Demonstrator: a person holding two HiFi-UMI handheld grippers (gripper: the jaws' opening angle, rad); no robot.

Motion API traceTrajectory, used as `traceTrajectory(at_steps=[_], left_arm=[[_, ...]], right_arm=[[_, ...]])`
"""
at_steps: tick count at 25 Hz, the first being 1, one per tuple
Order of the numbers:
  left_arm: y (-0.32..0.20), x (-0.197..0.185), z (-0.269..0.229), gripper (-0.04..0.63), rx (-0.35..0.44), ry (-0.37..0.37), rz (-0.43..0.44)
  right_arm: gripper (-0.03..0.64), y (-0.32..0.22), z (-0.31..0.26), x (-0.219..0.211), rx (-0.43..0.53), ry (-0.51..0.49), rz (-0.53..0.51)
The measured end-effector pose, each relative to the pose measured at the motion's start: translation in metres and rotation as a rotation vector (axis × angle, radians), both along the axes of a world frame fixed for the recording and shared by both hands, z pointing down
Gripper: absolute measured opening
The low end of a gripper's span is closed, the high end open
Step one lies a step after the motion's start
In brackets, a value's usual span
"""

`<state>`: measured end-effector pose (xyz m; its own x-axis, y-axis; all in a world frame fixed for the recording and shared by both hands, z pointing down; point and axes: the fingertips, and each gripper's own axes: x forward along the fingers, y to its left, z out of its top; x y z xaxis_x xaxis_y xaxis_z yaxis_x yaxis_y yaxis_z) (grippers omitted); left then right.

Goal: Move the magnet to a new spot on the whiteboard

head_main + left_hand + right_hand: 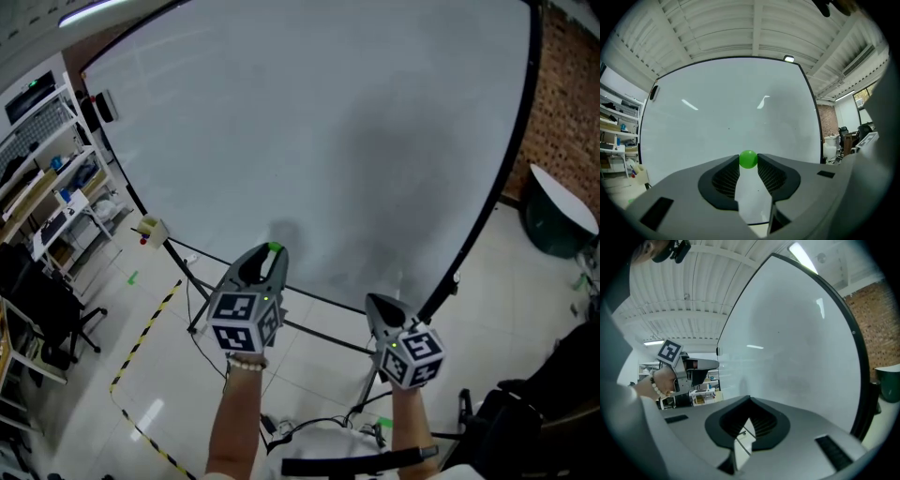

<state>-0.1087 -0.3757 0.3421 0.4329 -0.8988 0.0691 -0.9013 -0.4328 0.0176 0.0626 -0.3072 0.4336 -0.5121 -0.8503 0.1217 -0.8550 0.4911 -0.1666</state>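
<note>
With the left gripper (270, 253) clamped on the green magnet (748, 159), push straight ahead to bare whiteboard (328, 141), seat it flat, then release; hold the closed, empty right gripper (375, 302) aside.

Tiled floor (89, 389), brick wall (565, 98), seemingly cluttered shelves (42, 178).

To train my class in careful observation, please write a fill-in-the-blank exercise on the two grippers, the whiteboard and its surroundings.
1. The left gripper is shut on a small ___ magnet.
2. The right gripper is shut and holds ___.
3. The whiteboard is framed in ___.
4. In the head view, the wall to the right of the whiteboard is made of ___.

Missing words: green; nothing; black; brick.
</note>
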Motion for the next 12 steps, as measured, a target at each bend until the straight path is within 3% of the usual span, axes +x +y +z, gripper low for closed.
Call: traceTrajectory(at_steps=[12], left_arm=[[-0.06, 0.055, -0.038, 0.123, 0.054, -0.098, 0.088]], right_arm=[[0.007, -0.006, -0.002, 0.048, 0.018, -0.018, 0.122]])
